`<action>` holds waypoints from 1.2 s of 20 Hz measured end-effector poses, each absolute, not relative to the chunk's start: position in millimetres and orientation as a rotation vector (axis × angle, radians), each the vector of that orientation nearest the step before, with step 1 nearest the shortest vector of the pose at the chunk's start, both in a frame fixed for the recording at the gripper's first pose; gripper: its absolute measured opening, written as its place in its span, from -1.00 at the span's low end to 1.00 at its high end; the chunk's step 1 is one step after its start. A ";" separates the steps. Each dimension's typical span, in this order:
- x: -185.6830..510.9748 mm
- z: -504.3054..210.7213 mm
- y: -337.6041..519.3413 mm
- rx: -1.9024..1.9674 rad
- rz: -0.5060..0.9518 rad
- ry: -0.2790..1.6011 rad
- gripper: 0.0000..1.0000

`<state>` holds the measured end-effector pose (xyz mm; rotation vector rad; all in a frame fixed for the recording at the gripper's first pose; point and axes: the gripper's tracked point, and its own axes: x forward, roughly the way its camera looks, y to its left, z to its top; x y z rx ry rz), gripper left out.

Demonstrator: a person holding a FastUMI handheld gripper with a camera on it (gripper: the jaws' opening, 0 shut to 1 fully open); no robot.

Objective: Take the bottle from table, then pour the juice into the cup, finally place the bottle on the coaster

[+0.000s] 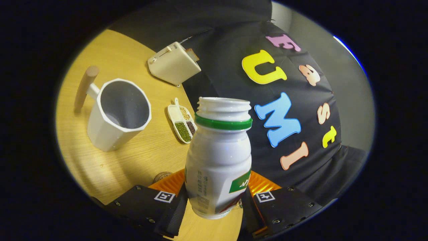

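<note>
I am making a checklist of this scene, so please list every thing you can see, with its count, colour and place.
bottle: 1, white with green neck ring, uncapped, between the fingers
cup: 1, white with wooden handle, on the table ahead of the fingers, beside the dish
divided dish: 1, white, holding green, brown and pale grains, between cup and bottle
toaster: 1, cream, beyond the cup near the table edge
table: 1, light wood, under everything
gripper: 1, both fingers pressing the bottle's sides
</note>
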<state>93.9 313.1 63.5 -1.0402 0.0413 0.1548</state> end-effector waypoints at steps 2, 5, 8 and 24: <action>95.4 63.0 310.9 -0.993 0.166 0.051 0.46; 97.1 63.3 302.7 -0.963 0.163 0.046 0.46; 96.5 62.2 300.1 -0.918 0.166 0.040 0.46; 111.5 65.1 293.3 -0.475 0.208 -0.007 0.46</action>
